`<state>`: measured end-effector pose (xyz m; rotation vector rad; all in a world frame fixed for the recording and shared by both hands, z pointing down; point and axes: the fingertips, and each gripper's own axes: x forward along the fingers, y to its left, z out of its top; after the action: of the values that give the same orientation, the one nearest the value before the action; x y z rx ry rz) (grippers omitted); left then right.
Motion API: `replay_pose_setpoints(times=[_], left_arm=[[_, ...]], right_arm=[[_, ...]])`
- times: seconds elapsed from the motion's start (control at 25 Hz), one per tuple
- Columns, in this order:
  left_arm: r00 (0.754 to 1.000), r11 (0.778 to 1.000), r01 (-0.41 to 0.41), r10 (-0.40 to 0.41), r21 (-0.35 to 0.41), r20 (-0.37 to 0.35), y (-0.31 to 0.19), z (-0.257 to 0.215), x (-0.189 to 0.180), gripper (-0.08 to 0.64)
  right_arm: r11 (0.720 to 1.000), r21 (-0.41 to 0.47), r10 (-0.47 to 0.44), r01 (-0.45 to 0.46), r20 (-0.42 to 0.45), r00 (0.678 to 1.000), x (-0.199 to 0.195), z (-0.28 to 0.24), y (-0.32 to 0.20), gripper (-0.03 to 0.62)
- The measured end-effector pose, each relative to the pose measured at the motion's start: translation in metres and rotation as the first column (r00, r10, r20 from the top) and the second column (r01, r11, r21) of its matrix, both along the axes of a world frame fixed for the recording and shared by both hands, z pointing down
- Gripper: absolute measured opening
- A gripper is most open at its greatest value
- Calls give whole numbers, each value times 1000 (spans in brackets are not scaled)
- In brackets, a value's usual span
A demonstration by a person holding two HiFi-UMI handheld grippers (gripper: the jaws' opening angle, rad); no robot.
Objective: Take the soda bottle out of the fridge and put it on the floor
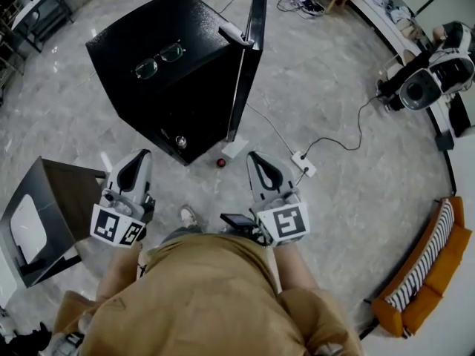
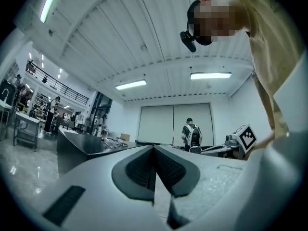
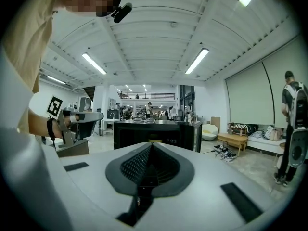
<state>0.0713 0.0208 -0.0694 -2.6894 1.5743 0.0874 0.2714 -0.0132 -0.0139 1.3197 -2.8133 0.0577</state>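
Head view, with both gripper views. You hold the left gripper [image 1: 139, 159] and the right gripper [image 1: 258, 159] side by side in front of you, both pointing toward the fridge [image 1: 174, 87]. In each gripper's own view the jaws are pressed together with nothing between them: left gripper [image 2: 154, 150], right gripper [image 3: 150, 147].

The black fridge stands on the grey floor [image 1: 334, 87] ahead of the grippers, its open front facing you. Its door [image 1: 249, 58] is swung out from the fridge's right edge. Glasses [image 1: 158, 59] lie near the middle of the fridge's top.

The bottle is not plainly shown. Only a small round cap [image 1: 180, 141] shows in the fridge's open front, at its lower edge; whether it belongs to the bottle cannot be told.

A small red thing [image 1: 220, 162] lies on the floor just off the fridge's near corner. A white power strip [image 1: 303, 163] with its cable lies further right. A dark box [image 1: 44, 221] stands at the left, beside the left gripper.
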Motion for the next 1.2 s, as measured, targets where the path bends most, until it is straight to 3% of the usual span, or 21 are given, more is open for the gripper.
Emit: replay_pose_setpoints(times=[0.52, 1.2], left_arm=[[999, 999, -41, 40, 36, 11, -16, -20, -11, 2], [999, 999, -39, 39, 12, -12, -12, -8, -23, 2]], right_arm=[[993, 55, 102, -103, 24, 995, 16, -35, 5, 1], [987, 99, 125, -130, 54, 991, 9, -66, 15, 0]])
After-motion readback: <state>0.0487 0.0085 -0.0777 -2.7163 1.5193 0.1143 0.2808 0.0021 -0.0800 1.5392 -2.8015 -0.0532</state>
